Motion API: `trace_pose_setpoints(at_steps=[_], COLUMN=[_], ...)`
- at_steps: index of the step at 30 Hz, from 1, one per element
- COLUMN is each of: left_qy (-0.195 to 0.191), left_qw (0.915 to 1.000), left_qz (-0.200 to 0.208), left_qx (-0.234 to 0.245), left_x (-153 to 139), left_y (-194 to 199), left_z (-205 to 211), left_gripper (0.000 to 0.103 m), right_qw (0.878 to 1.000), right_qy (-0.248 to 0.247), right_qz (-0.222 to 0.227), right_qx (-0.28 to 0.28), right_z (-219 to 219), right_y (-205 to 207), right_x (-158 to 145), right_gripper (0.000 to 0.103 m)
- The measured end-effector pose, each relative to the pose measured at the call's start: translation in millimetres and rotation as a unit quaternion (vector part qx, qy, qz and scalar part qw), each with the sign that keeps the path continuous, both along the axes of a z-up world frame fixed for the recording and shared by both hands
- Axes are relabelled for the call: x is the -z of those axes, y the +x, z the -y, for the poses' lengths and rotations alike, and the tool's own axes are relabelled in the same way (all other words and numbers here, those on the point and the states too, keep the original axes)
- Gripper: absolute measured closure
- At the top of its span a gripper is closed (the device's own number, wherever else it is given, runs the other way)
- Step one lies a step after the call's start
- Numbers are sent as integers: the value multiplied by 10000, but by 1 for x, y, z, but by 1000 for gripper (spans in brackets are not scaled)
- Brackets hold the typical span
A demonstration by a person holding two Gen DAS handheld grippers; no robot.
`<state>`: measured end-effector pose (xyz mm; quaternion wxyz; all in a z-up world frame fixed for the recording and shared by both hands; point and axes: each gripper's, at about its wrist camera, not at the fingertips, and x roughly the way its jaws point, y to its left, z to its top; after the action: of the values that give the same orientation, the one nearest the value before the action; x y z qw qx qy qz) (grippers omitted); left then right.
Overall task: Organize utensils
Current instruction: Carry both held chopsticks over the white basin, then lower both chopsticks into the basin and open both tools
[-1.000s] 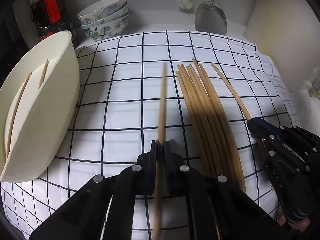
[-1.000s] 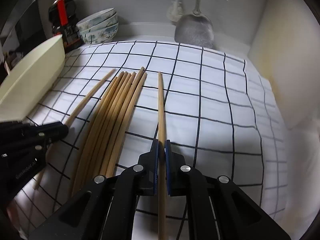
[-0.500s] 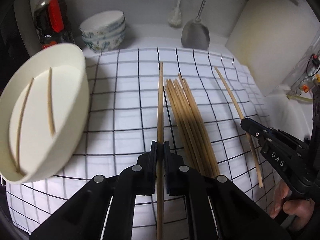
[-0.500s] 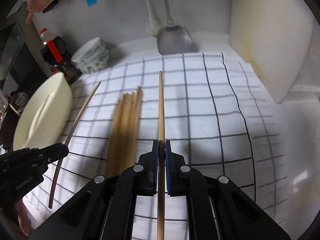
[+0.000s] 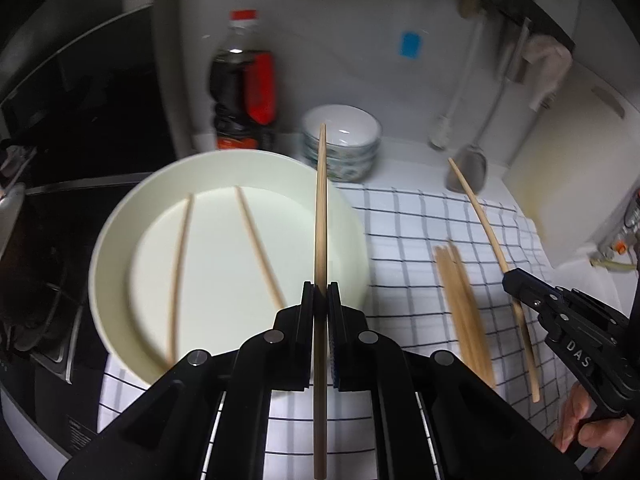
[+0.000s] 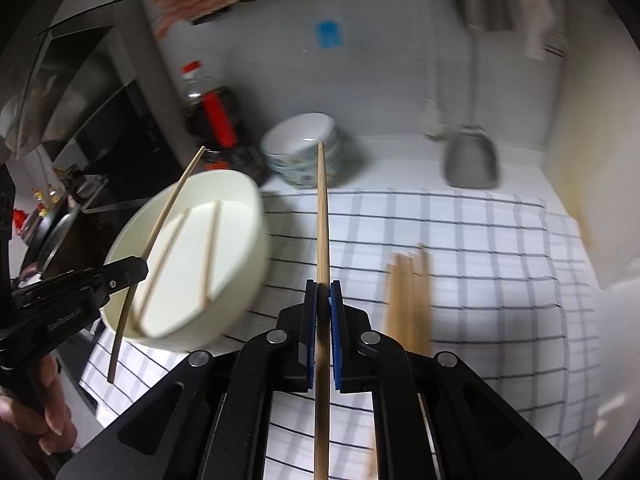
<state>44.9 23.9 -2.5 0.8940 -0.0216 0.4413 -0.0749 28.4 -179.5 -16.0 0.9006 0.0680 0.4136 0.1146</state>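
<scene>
My left gripper (image 5: 321, 292) is shut on a wooden chopstick (image 5: 321, 208) and holds it in the air above the right side of the cream bowl (image 5: 120, 216). Two chopsticks (image 5: 256, 248) lie inside that bowl. My right gripper (image 6: 323, 292) is shut on another chopstick (image 6: 322, 216), raised above the checked cloth (image 6: 480, 264), right of the bowl (image 6: 248, 256). It also shows in the left wrist view (image 5: 510, 280). The left gripper shows in the right wrist view (image 6: 140, 268). A bundle of several chopsticks (image 5: 464, 304) lies on the cloth.
A dark sauce bottle (image 5: 244, 92) and a stack of patterned bowls (image 5: 340, 144) stand behind the cream bowl. A spatula (image 6: 472, 156) and a brush (image 5: 444, 128) hang at the back wall. A cutting board (image 5: 568, 168) leans at the right. A stove (image 5: 36, 240) lies left.
Both grippers have risen and swung left with their chopsticks. The left one now hangs over the bowl. The bundle on the cloth has stayed put.
</scene>
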Motion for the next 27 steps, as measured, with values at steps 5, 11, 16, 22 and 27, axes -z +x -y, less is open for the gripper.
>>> trace_pose_setpoints(at_steps=[5,11,16,22,27], left_qy=[0,2,-54,-94,-139], left_qw=[9995,9982,9977,9975,9969], left_qz=[-58,-222,-319,-462,-582], left_qx=[-322,-552,-595,-534,-505], left_x=[5,23,37,55,66], left_y=[12,34,49,63,72], left_z=[-50,-93,-109,-120,-120], left_gripper=[96,96,96,95,96], right_qw=[9991,9965,9948,9937,9920], right_qy=[137,-10,-8,91,187], right_qz=[-50,-154,-340,-631,-989], right_qx=[-396,-820,-960,-922,-759], right_z=[-56,-119,-151,-170,-178], right_y=[18,42,64,86,103], right_x=[-6,0,9,28,50], right_gripper=[97,97,97,97,97])
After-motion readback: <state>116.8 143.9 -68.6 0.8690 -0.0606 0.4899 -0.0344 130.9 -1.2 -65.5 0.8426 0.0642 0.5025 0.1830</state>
